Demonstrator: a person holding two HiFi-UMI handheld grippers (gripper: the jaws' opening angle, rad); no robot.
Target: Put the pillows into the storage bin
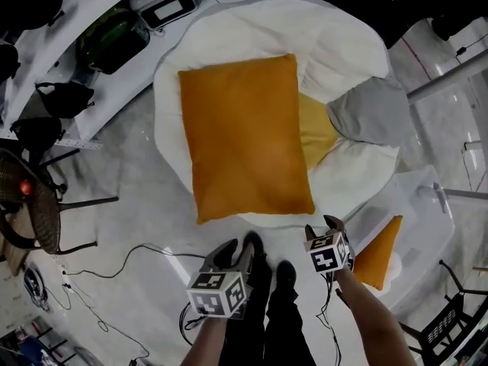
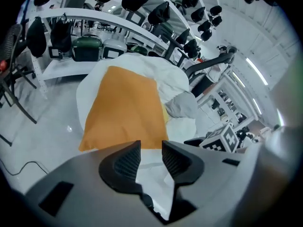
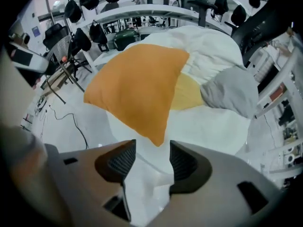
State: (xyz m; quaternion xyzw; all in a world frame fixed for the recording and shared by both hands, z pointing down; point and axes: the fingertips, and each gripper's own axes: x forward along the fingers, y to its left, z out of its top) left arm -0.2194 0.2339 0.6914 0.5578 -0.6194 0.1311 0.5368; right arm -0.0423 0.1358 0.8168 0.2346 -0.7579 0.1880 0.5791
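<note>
Looking steeply down on a pale floor (image 1: 130,151), the head view shows a broad white cushion (image 1: 335,29) lying at the middle of the scene with three pillows stacked on it. A large orange pillow (image 1: 244,136) lies flat on top and left of centre. It partly covers a yellow pillow (image 1: 314,128), of which only the right edge shows. A grey pillow (image 1: 370,113) lies to the right, touching the yellow one. The clear storage bin (image 1: 427,197) stands on the floor at the near right, just beside the cushion's edge, and a second orange pillow (image 1: 379,252) sits tilted inside it. The left tongs (image 1: 238,248) and the right tongs (image 1: 322,227) are both at the near edge of the cushion, pointing down toward it. The right tongs lie between the cushion and the bin. In the left gripper view the left tongs (image 2: 151,148) are released, the pads standing a narrow gap apart with only white fabric seen beyond them. In the right gripper view the right tongs (image 3: 152,148) are likewise released and set wider, with the near corner of the large orange pillow just past the tips, not between them. A thin black cable (image 1: 130,258) trails across the floor at the near left.
</note>
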